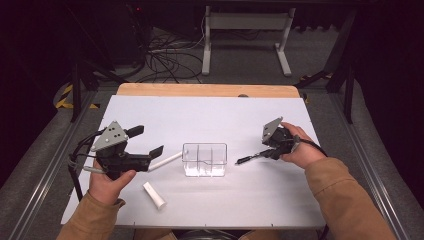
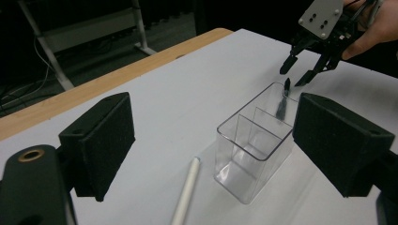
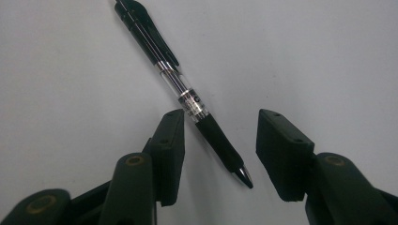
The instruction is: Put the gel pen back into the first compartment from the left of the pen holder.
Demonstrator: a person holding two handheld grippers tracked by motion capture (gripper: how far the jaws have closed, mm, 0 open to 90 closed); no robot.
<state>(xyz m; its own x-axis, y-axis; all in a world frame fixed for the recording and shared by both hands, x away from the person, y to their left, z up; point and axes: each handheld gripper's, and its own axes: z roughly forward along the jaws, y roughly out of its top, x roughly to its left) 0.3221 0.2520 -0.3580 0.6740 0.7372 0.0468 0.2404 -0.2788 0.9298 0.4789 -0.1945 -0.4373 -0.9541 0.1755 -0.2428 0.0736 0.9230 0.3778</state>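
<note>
Nearest us, on the white desk (image 1: 210,115), a short white tube (image 1: 154,195) lay near the front edge, just right of our left hand (image 1: 107,185); it touched nothing.

The left tool (image 1: 148,141) sat over the desk's left part, jaws wide apart w/ nothing between them; in the left gripper view its two black pads (image 2: 101,140) framed the clear box and a white stick, neither one touched. That white stick (image 1: 165,161) lay slanted on the desk btwn the left tool and the box; its far end pointed toward the box, close to it but apart.

At mid-desk stood the clear plastic organizer box (image 1: 204,160), upright, w/ inner dividers making several compartments; we couldn't make out anything inside them.

Right of the box lay the black pen (image 1: 248,159), flat on the desk, near the box's right wall but not touching it as far as we could tell. The right tool (image 1: 270,150) was down over the pen, our right hand (image 1: 300,150) behind it; in the right gripper view the pen (image 3: 187,101) ran slanted btwn the jaws, rubber grip and tip in the gap, clip end farther off. The jaws were part open; the left pad (image 3: 171,140) sat v. close to the barrel, the right pad well clear; so no grip yet.

Beyond the desk: a bare wood strip (image 1: 205,90), then floor cables (image 1: 165,60) and a white frame (image 1: 245,35).
</note>
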